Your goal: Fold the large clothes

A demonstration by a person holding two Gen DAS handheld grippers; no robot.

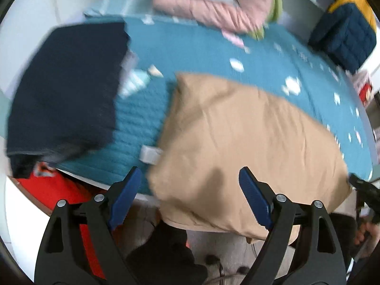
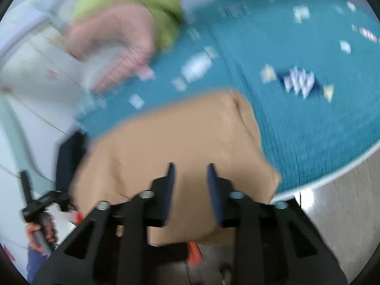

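Observation:
A tan garment (image 1: 249, 137) lies folded on the teal quilted bed cover (image 1: 197, 45), its near edge hanging over the bed's front edge. It also shows in the right wrist view (image 2: 175, 137). My left gripper (image 1: 190, 185) is open and empty above the garment's near left corner. My right gripper (image 2: 191, 175) is open, its blue pads (image 2: 169, 185) a narrow gap apart, over the garment's near edge, holding nothing. Both views are blurred by motion. The left gripper shows at the lower left of the right wrist view (image 2: 42, 201).
A dark navy folded garment (image 1: 68, 87) lies on the bed's left part. A pink and green pile (image 1: 213, 0) sits at the back. A navy and yellow cushion (image 1: 346, 30) is at the back right. A red item (image 1: 57, 190) lies below the bed edge.

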